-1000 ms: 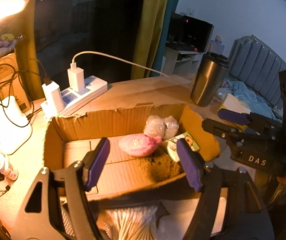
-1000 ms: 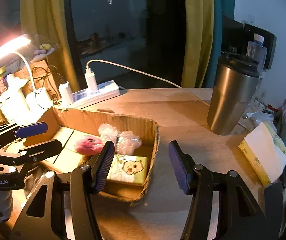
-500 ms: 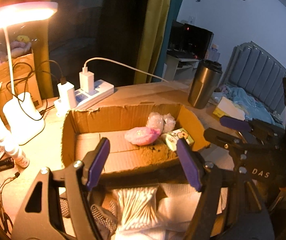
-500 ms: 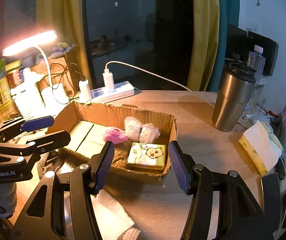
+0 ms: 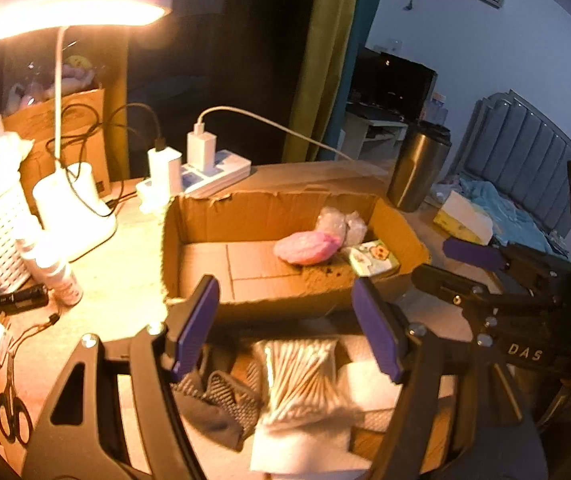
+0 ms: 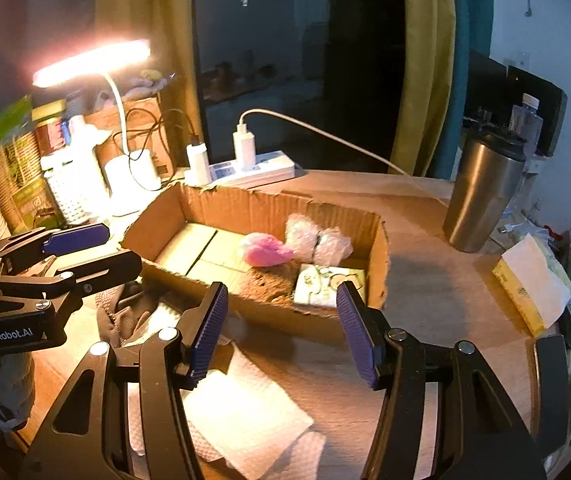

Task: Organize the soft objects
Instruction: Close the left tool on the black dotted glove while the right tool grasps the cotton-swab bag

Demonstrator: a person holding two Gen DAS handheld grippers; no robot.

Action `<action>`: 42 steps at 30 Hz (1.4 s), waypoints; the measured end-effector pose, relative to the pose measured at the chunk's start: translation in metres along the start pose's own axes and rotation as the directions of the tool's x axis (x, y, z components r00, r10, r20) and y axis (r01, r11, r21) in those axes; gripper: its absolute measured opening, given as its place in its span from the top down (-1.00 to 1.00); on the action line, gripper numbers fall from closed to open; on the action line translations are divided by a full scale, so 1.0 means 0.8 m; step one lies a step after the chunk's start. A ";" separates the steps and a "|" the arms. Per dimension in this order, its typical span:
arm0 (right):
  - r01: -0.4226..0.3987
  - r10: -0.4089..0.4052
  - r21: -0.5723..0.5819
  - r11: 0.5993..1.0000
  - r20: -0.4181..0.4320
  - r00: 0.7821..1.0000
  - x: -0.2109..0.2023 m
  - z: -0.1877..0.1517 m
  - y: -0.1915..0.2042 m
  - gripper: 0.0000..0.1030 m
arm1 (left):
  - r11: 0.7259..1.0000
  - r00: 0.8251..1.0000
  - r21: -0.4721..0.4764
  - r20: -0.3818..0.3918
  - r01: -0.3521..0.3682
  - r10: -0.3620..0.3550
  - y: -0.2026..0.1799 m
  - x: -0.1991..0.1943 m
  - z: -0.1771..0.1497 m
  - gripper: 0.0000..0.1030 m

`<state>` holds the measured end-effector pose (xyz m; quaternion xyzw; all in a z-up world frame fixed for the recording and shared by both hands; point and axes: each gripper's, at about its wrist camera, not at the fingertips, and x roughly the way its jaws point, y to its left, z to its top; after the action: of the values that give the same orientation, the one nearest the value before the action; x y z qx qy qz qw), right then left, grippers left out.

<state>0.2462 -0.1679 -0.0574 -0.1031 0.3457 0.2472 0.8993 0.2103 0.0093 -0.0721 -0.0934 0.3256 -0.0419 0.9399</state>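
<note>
The left gripper (image 5: pixel 285 324) and right gripper (image 6: pixel 281 332) both hung with jaws spread, holding nothing. A clear bag of cotton swabs (image 5: pixel 301 376) lay on white paper towels (image 6: pixel 241 412) just before the cardboard box (image 5: pixel 269 208), beside dark cloth (image 5: pixel 213 408).

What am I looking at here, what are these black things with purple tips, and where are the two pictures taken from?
They are hand-held tongs, one per hand, each carrying a fisheye camera looking along its fingers. One picture looks out from the left tongs, the other from the right tongs. Both are open and hold nothing. On the table stands a cardboard box holding a pink soft object, bubble-wrapped bundles and a tissue pack. In front lie a bag of cotton swabs, paper towels and dark cloth.
</note>
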 end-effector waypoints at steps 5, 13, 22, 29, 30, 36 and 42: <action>-0.009 0.009 -0.014 1.000 -0.017 1.000 0.006 -0.006 0.018 -0.16 | 1.000 1.000 -0.016 -0.003 -0.010 0.010 0.014 -0.007 -0.013 -0.37; -0.024 0.023 -0.037 0.999 -0.040 0.999 0.015 -0.012 0.048 -0.16 | 0.998 1.000 -0.047 -0.013 -0.029 0.029 0.045 -0.018 -0.033 -0.37; -0.044 0.040 -0.061 0.997 -0.070 0.997 0.029 -0.019 0.079 -0.17 | 0.996 0.999 -0.075 -0.022 -0.046 0.045 0.072 -0.028 -0.050 -0.37; -0.068 0.062 -0.064 0.996 -0.101 0.993 0.044 -0.026 0.093 -0.36 | 0.994 0.997 -0.093 -0.043 -0.063 0.059 0.091 -0.025 -0.062 -0.37; -0.071 0.065 -0.064 0.995 -0.104 0.992 0.045 -0.027 0.094 -0.36 | 0.993 0.997 -0.095 -0.046 -0.064 0.060 0.093 -0.024 -0.063 -0.37; -0.086 0.078 -0.052 0.995 -0.129 0.989 0.057 -0.031 0.096 -0.37 | 0.992 0.995 -0.101 -0.075 -0.070 0.063 0.099 -0.012 -0.067 -0.37; -0.117 0.108 -0.043 0.992 -0.171 0.979 0.076 -0.040 0.103 -0.37 | 0.992 0.991 -0.096 -0.116 -0.082 0.070 0.100 0.004 -0.074 -0.37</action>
<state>0.2242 -0.0860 -0.1234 -0.1275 0.4191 0.2969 0.8485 0.1774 0.0787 -0.1357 -0.1259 0.3832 0.0053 0.9150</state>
